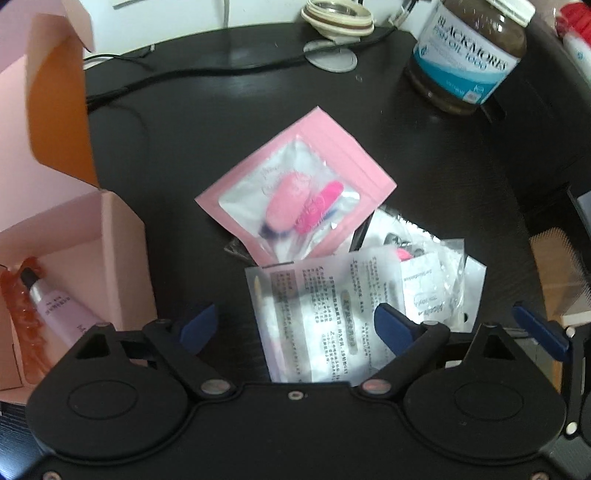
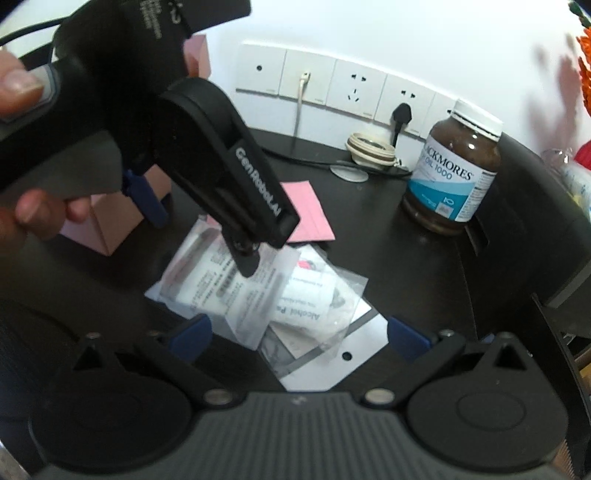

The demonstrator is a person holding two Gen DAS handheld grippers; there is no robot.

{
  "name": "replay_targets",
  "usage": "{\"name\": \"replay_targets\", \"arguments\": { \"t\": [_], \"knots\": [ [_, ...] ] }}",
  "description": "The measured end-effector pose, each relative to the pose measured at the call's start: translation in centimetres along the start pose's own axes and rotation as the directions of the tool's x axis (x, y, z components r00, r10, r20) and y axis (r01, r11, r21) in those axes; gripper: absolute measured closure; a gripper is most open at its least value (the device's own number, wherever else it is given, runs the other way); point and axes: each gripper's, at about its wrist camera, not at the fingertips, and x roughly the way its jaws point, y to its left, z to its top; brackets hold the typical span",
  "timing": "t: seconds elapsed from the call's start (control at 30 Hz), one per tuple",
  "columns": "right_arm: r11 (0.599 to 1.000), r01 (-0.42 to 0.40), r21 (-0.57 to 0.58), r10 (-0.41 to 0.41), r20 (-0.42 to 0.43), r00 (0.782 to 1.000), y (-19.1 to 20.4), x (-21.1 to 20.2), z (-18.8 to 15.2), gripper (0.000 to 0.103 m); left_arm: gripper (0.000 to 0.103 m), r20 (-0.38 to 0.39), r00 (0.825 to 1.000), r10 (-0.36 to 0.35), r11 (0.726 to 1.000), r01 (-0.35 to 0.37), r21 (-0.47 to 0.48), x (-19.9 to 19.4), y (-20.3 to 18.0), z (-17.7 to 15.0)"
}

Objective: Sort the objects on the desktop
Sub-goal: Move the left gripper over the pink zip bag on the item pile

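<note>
A pink pouch (image 1: 295,188) with pink nail items lies on the dark desk (image 1: 207,122), partly over a pile of clear packets and printed leaflets (image 1: 328,314). My left gripper (image 1: 295,325) is open and empty, low over that pile. An open pink box (image 1: 74,236) at the left holds a lilac tube (image 1: 55,310). In the right wrist view my right gripper (image 2: 299,336) is open and empty above the same packets (image 2: 295,299). The left gripper body (image 2: 229,173) hangs over the pile, and the pink pouch (image 2: 310,210) shows behind it.
A brown Blackmores fish oil jar (image 1: 469,59) stands at the back right, also in the right wrist view (image 2: 454,166). A cream round lid (image 1: 336,16) and black cable (image 1: 184,74) lie at the back. Wall sockets (image 2: 332,81) are behind the desk.
</note>
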Motion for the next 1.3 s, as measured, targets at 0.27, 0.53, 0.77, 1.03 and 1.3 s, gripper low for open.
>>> {"name": "replay_targets", "arguments": {
  "t": [0.27, 0.53, 0.77, 1.03, 1.3],
  "knots": [
    [0.992, -0.077, -0.1, 0.073, -0.04, 0.997, 0.1, 0.7, 0.1, 0.022, 0.057, 0.092, 0.994, 0.066, 0.993, -0.074, 0.094, -0.4, -1.3, -1.3],
    [0.986, -0.131, -0.102, 0.129, -0.023, 0.991, -0.4, 0.9, 1.3, 0.071, 0.067, 0.076, 0.996, 0.036, 0.997, -0.041, 0.072, -0.1, 0.3, -1.3],
    [0.989, -0.143, -0.03, 0.142, -0.028, 0.989, -0.9, 2.2, 1.5, 0.084, 0.073, 0.086, 0.996, 0.035, 0.995, -0.043, 0.091, 0.1, 0.5, -1.6],
    [0.986, -0.154, 0.056, 0.154, 0.004, 0.988, -0.8, 2.9, 2.2, 0.083, 0.011, 0.251, 0.968, 0.003, 0.997, -0.021, 0.07, -4.4, 1.3, 0.9],
    [0.977, -0.176, 0.12, 0.172, 0.038, 0.984, -0.6, 3.5, 2.7, 0.083, 0.0, 0.28, 0.951, 0.134, 0.967, -0.187, 0.172, -1.4, 2.3, 6.9]
  ]
}}
